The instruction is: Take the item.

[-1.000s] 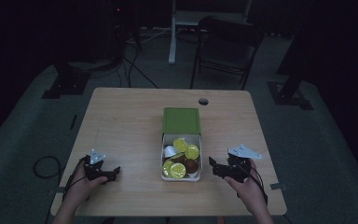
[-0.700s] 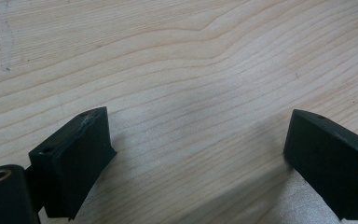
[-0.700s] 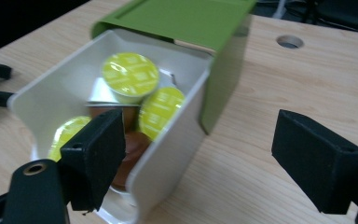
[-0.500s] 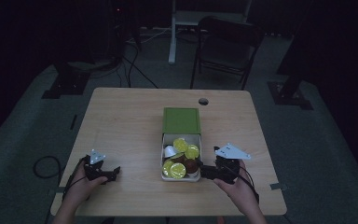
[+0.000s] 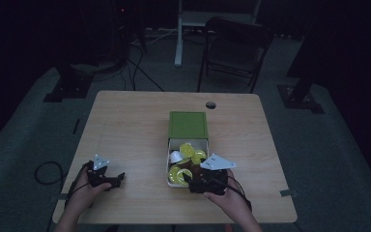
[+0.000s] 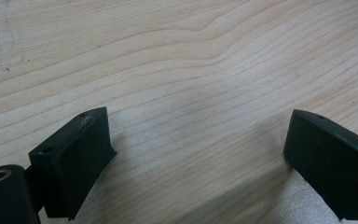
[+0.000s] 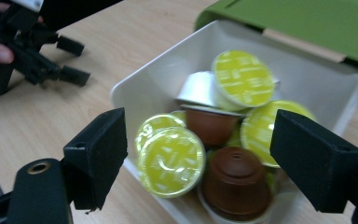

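Note:
A white box [image 5: 173, 145] on the wooden table [image 5: 125, 125] holds several coffee capsules, with its green lid [image 5: 188, 124] hinged back behind it. In the right gripper view I see yellow-lidded capsules [image 7: 170, 161], brown ones [image 7: 235, 182] and a white one [image 7: 196, 88] inside the box [image 7: 140, 79]. My right gripper [image 5: 189, 182] [image 7: 200, 123] hovers at the box's near edge. Its jaws have just been closing a little, still wide apart, with the capsules below them and untouched. My left gripper [image 5: 118, 180] [image 6: 199, 116] rests open on bare wood at the near left.
A round cable hole [image 5: 210, 105] sits near the table's far edge. A dark chair [image 5: 236, 48] and stands are on the floor beyond the table. A cable loop [image 5: 48, 171] lies on the floor at the left.
My right gripper has moved left from the table's near right to the near edge of the white box. The left gripper has stayed put.

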A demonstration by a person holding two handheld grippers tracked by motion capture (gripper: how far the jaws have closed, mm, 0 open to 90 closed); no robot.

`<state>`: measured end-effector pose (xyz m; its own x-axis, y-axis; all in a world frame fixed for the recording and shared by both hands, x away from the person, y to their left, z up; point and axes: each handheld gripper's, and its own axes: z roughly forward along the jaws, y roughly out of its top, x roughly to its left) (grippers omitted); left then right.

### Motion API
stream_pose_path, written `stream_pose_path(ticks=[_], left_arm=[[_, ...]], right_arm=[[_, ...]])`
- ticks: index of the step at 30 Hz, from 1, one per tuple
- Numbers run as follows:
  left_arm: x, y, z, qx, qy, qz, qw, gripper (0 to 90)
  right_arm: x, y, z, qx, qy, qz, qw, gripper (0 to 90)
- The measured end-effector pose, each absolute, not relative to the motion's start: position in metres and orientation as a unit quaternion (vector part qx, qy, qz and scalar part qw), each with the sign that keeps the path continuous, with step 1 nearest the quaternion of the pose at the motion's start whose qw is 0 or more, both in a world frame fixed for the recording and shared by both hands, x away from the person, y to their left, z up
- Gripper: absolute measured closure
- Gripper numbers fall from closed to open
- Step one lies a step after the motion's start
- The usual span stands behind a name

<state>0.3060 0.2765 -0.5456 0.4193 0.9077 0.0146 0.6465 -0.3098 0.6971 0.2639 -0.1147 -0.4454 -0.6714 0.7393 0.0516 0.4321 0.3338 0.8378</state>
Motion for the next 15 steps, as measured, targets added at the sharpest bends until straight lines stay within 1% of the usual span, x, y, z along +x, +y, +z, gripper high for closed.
stream_pose_path(ticks=[6, 15], left_arm=[[0.306, 0.276, -0.546, 0.782, 0.497, 0.208, 0.314, 7.7], [0.306, 0.276, -0.546, 0.782, 0.497, 0.208, 0.314, 7.7]], right_arm=[[0.263, -0.099, -0.461, 0.359, 0.812, 0.432, 0.159, 18.7], [0.264, -0.086, -0.476, 0.355, 0.824, 0.414, 0.153, 19.8]])
